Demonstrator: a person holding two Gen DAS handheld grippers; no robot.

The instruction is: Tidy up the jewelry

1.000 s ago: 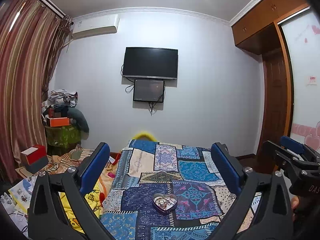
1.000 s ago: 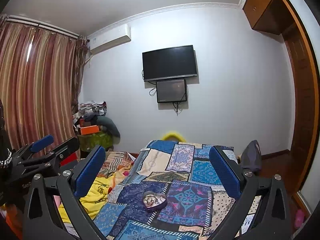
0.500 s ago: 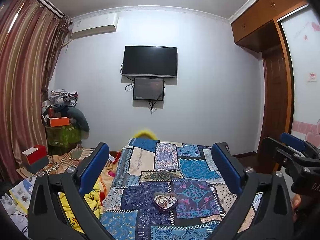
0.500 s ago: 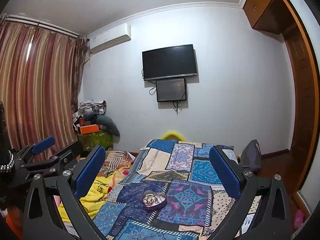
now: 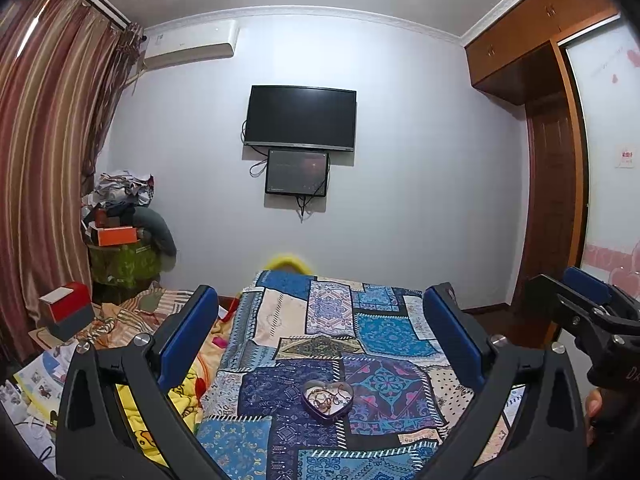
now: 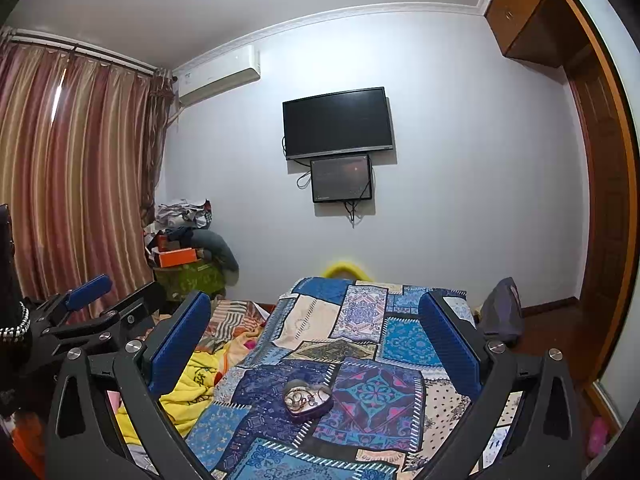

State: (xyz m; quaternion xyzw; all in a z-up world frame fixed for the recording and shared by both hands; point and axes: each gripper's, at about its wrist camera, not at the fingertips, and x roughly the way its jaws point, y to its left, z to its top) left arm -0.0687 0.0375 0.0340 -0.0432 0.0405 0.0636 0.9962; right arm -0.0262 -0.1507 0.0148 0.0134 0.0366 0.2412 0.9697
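— How do our jaws stand?

— Both pairs are spread wide and hold nothing. Our left gripper (image 5: 320,336) frames the bed with its blue pads; our right gripper (image 6: 314,334) does the same in its own view, with air between the fingers.

— And the jewelry?

— It lies in the heart-shaped tin (image 5: 327,396), a tangle of chains and rings inside, lid off. From the left wrist the tin sits at about 6 o'clock, low between the jaws; from the right wrist it (image 6: 308,399) is also near 6 o'clock. It rests on the patchwork bedspread (image 5: 384,328), on a dark blue patch, well ahead of both grippers.

— What lies around that?

— A yellow blanket (image 6: 188,392) is bunched at 8 o'clock beside the bed. Farther out, at 12 o'clock, a dark television (image 5: 300,117) hangs on the wall with a smaller screen (image 5: 297,171) just beneath it. An air conditioner (image 5: 188,46) is at 11 o'clock, striped curtains (image 6: 72,184) at 9 o'clock, and a wooden door (image 5: 554,216) at 3 o'clock.
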